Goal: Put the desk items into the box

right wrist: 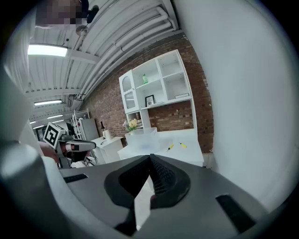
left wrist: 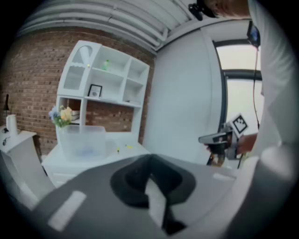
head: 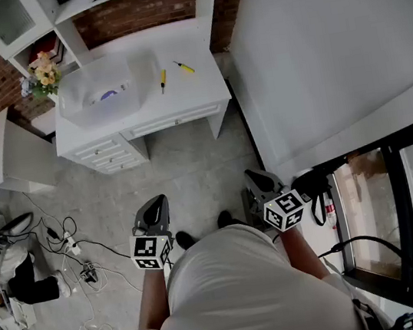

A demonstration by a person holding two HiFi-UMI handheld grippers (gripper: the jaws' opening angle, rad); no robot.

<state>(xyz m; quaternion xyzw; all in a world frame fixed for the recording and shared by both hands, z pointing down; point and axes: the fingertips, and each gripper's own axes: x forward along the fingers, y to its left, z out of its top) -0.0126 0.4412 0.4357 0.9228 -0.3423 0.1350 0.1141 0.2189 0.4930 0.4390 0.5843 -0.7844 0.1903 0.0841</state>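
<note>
Jaws are held closed and empty on the left gripper (head: 154,206) and the right gripper (head: 259,181). Far ahead of them, one clear box (head: 98,92) and two yellow tools (head: 163,80) are seen on the desk (head: 203,95).

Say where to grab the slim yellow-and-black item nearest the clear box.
Probably take the slim yellow-and-black item across its middle, from straight above: it lies flat on the white desk beside the clear plastic box, long axis pointing roughly toward you, so close across its narrow width.

I log a white counter (head: 195,92), a frosted clear box (head: 98,96) and yellow-handled tools (head: 163,79). I also list a red-brown brick wall (head: 136,12) and yellow flowers (head: 43,76).
</note>
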